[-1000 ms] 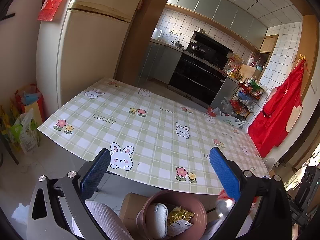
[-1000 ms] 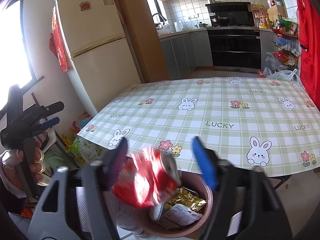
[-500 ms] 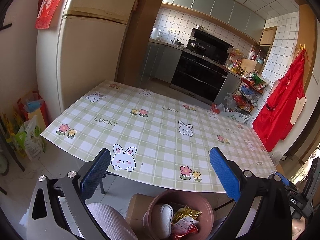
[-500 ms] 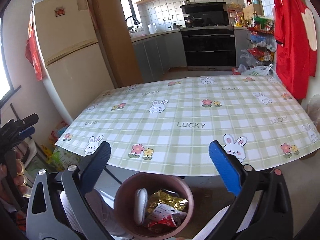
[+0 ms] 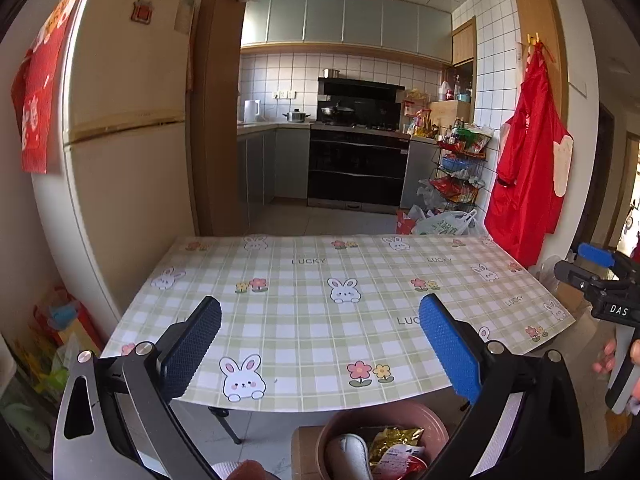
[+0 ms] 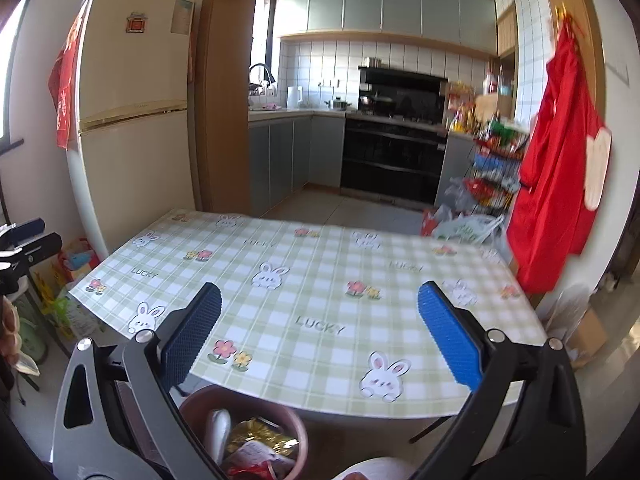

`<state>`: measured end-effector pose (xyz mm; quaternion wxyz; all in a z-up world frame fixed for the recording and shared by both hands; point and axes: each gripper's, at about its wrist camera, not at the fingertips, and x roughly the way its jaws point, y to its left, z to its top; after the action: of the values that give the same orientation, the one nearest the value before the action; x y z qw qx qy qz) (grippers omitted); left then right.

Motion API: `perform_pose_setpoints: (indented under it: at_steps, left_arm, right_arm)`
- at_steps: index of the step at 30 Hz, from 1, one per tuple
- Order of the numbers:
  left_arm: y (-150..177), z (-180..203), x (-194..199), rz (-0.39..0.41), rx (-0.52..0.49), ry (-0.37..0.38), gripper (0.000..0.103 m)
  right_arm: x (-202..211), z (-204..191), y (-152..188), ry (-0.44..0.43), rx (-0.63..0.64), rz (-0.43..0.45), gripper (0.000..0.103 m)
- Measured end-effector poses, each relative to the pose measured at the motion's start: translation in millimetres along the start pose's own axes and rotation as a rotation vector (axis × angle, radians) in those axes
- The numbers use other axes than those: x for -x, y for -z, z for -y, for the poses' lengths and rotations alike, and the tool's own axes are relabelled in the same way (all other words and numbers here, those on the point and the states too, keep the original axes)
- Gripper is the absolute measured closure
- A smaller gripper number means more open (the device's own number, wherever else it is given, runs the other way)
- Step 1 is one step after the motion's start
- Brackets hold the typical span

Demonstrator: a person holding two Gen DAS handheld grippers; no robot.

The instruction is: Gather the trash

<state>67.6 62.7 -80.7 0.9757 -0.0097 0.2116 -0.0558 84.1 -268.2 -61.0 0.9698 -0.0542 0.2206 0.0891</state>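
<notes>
Below the table (image 6: 320,320) edge, the red wrapper (image 6: 256,470) is now lying in the bin (image 6: 296,428), both tools (image 6: 320,336) (image 5: 320,344) gaping empty, trash collected

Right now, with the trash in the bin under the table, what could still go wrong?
The bin looks quite full: the gold wrapper and red wrapper sit near the rim, so more trash might spill out. The bin stands right below the table edge, so lifting it straight up could bump the tabletop. Both tools, left and right, are open and hold nothing, so nothing can drop from them.
</notes>
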Motion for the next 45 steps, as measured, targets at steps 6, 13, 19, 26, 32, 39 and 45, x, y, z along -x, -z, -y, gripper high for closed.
perform_pose_setpoints:
  at_steps: [6, 13, 19, 26, 32, 39, 45]
  left_arm:
    - [-29.9, 18.1, 16.5, 0.072, -0.088, 0.021, 0.006]
    - [-49.5, 38.8, 28.6, 0.126, -0.139, 0.055, 0.006]
    - [-53.8, 49.3, 32.1, 0.135, -0.153, 0.055, 0.006]
    - [-54.7, 50.2, 33.7, 0.134, -0.158, 0.059, 0.006]
    - [-54.8, 52.0, 35.3, 0.133, -0.176, 0.066, 0.006]
    - [-54.4, 55.5, 36.9, 0.137, -0.191, 0.067, 0.006]
    - [-55.6, 57.1, 37.8, 0.142, -0.203, 0.065, 0.006]
  right_arm:
    - [23.9, 0.1, -22.7, 0.019, 0.046, 0.049, 0.006]
    - [35.5, 0.6, -30.5, 0.032, 0.049, 0.070, 0.006]
    - [38.5, 2.2, -31.2, 0.031, 0.038, 0.074, 0.006]
    - [37.7, 2.5, -30.6, 0.029, 0.023, 0.065, 0.006]
    - [38.0, 0.9, -31.2, 0.036, 0.025, 0.061, 0.006]
    - [37.4, 4.7, -31.5, 0.025, 0.002, 0.053, 0.006]
    - [36.1, 6.6, -31.8, 0.030, -0.006, 0.047, 0.006]
